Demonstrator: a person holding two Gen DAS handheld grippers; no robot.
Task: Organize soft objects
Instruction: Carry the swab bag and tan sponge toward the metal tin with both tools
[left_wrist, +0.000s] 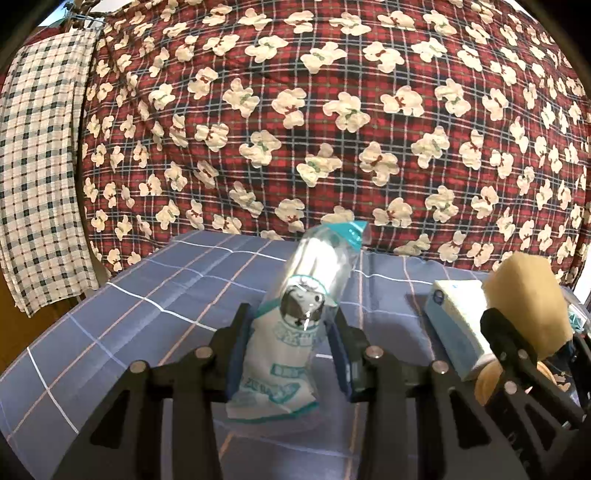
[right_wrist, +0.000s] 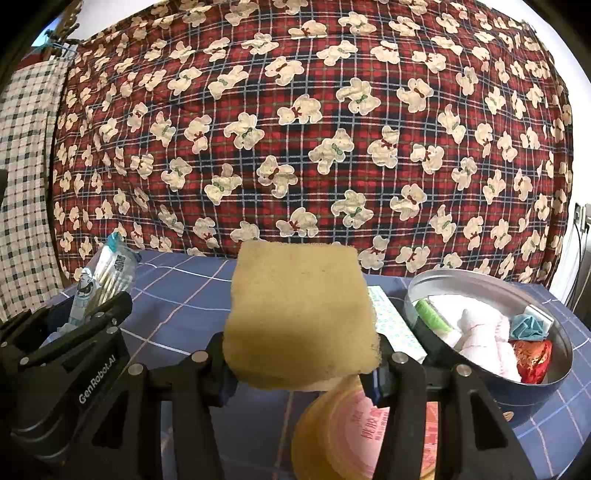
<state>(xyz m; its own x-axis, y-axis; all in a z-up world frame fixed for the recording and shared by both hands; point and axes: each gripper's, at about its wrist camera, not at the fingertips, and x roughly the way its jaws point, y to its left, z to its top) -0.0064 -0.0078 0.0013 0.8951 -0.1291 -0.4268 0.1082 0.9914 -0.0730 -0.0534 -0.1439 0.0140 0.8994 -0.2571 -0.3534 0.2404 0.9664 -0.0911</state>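
Observation:
My left gripper (left_wrist: 290, 334) is shut on a clear plastic packet with teal print (left_wrist: 295, 317), which looks like a pack of cotton swabs, held above the blue checked tablecloth (left_wrist: 147, 295). The packet also shows in the right wrist view (right_wrist: 103, 277). My right gripper (right_wrist: 301, 356) is shut on a yellow sponge (right_wrist: 299, 314), held upright above the table; the sponge also shows in the left wrist view (left_wrist: 524, 295). A round metal tin (right_wrist: 436, 280) at the right holds a white cloth (right_wrist: 484, 332), a blue item and a red item.
A tissue pack (left_wrist: 458, 321) lies on the table between the grippers and shows behind the sponge in the right wrist view (right_wrist: 395, 325). A roll of tape (right_wrist: 347, 432) lies below the sponge. A red bear-print quilt (left_wrist: 332, 129) hangs behind the table; a checked cloth (left_wrist: 37, 166) hangs at left.

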